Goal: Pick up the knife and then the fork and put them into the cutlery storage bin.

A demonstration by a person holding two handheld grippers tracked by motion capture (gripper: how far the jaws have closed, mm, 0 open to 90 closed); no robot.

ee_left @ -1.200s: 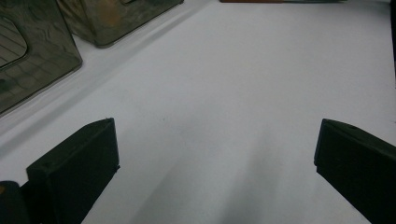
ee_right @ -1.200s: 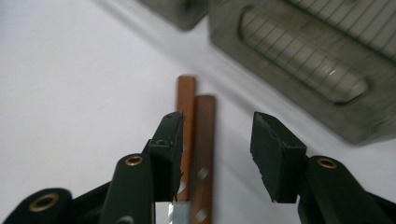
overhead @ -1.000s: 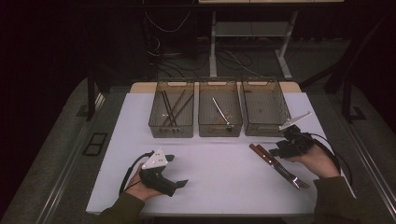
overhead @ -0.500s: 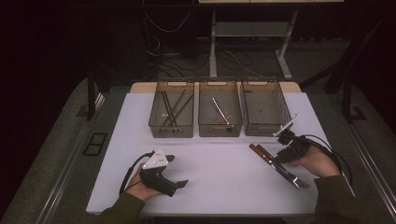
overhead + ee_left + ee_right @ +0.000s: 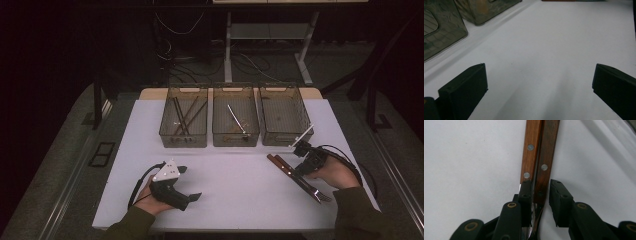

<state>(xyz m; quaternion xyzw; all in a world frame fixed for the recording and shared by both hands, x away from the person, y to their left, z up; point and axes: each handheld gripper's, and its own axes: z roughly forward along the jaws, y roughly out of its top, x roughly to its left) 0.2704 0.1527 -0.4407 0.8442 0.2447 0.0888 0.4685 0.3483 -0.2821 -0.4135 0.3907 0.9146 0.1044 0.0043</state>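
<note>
Two handles: wooden pair (image 5: 539,157) side by side, near right on the table (image 5: 235,200)
Long axis: straight ahead of the right tongs (image 5: 541,195)
Right jaws: closing, gap remains, one handle between
Left tongs (image 5: 192,183): spread, idle, near left

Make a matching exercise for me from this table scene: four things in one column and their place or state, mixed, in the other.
1. left bin
2. middle bin
3. wooden-handled cutlery
4. left tool

A. open above the bare table
B. holds one silver utensil
C. lies side by side at the table's right
D. holds several dark sticks

Pairs: 1-D, 2-B, 3-C, 4-A
</note>
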